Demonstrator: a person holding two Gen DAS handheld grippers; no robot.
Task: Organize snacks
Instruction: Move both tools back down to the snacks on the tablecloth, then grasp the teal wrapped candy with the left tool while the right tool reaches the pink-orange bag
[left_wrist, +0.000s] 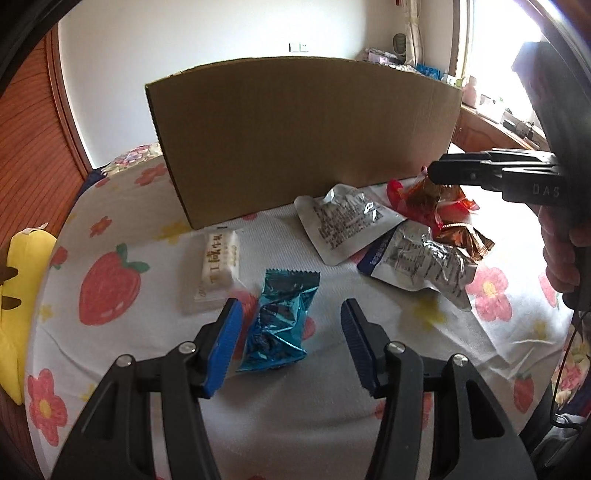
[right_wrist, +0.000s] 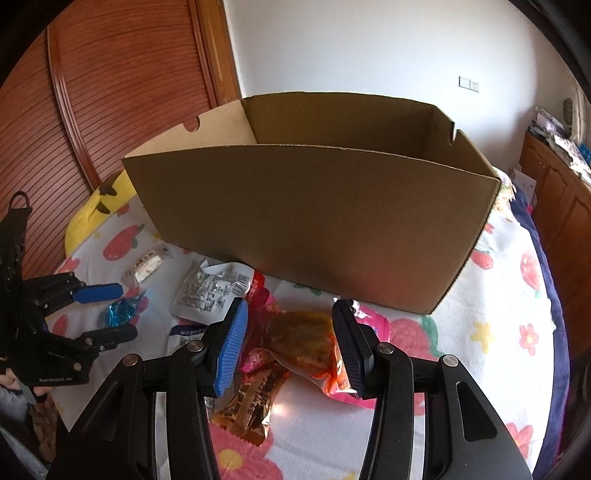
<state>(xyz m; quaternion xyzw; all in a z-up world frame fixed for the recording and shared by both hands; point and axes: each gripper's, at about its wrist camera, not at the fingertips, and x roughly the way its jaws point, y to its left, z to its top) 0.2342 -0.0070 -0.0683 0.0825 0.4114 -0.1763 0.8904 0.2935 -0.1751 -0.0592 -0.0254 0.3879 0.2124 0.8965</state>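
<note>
An open cardboard box (left_wrist: 303, 140) stands on a bed with a strawberry-print sheet; it also shows in the right wrist view (right_wrist: 314, 221). My left gripper (left_wrist: 291, 343) is open around a blue foil snack (left_wrist: 277, 321), which lies between its fingers. My right gripper (right_wrist: 291, 350) is open around a red and orange snack packet (right_wrist: 303, 343); it also shows in the left wrist view (left_wrist: 436, 175), over that red packet (left_wrist: 424, 203). Two silver pouches (left_wrist: 343, 225) (left_wrist: 421, 258), a white candy bar (left_wrist: 218, 266) and a brown wrapper (right_wrist: 255, 402) lie in front of the box.
A yellow plush toy (left_wrist: 14, 295) lies at the bed's left edge. A wooden slatted door (right_wrist: 110, 92) stands behind the box. A wooden cabinet (right_wrist: 561, 206) with clutter runs along the right wall.
</note>
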